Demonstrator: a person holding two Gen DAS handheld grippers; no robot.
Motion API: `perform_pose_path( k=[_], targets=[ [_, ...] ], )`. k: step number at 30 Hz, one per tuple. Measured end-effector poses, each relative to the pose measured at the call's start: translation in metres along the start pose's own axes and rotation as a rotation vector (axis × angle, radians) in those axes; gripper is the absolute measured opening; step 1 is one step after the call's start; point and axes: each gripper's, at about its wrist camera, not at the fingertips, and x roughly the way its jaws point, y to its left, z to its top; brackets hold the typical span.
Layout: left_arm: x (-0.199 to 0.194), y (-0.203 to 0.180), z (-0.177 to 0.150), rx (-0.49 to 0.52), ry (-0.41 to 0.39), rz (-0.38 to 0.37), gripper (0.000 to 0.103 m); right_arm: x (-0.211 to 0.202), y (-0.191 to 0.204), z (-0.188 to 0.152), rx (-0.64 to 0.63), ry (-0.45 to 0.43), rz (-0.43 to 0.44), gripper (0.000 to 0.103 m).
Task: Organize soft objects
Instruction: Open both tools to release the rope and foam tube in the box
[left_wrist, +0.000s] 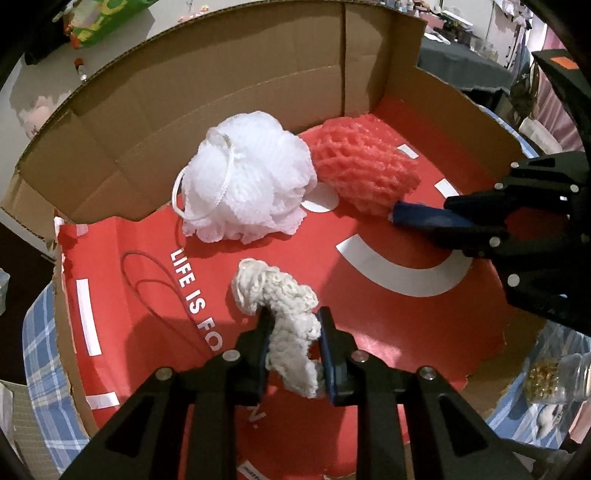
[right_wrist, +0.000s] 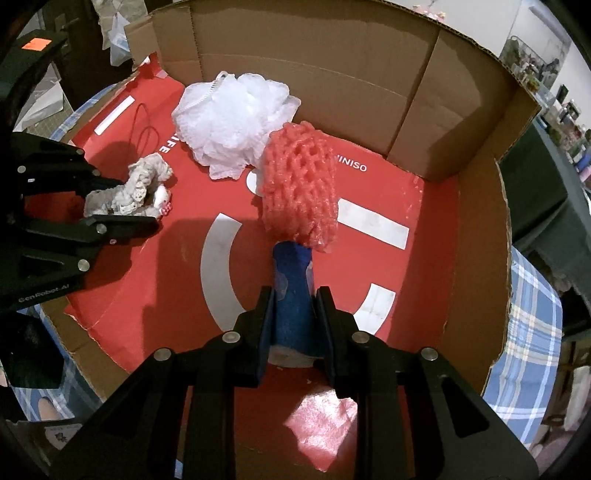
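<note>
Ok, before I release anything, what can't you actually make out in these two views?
- Left wrist view: the box lettering is partly covered by the left gripper and its cream crocheted piece.
- Right wrist view: the blue object's base sits hidden between the right gripper fingers.
- Neither view shows the cardboard box near wall.

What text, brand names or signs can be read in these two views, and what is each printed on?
"LIFE IS FO": white print on the red box liner, left wrist view; the rest is hidden behind the left tool.
"INISO": white print on the same liner near the red foam net, right wrist view; the start is hidden.
"GenRobot.AI": on the left tool's body, right wrist view.
Orange sticker: nothing readable.
</note>
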Motion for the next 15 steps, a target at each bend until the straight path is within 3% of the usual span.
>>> perform_pose_path(
  k=[8,15],
  targets=[
    [0.007,-0.006,0.009,0.000,0.008,0.012,0.050,0.004,-0.002,0.001,-0.009,0.038,0.000,0.024],
    [-0.011,-0.004,0.005,-0.013,-0.045,0.028,0.070,0.003,-0.001,0.000,0.006,0.030,-0.009,0.026]
  ],
)
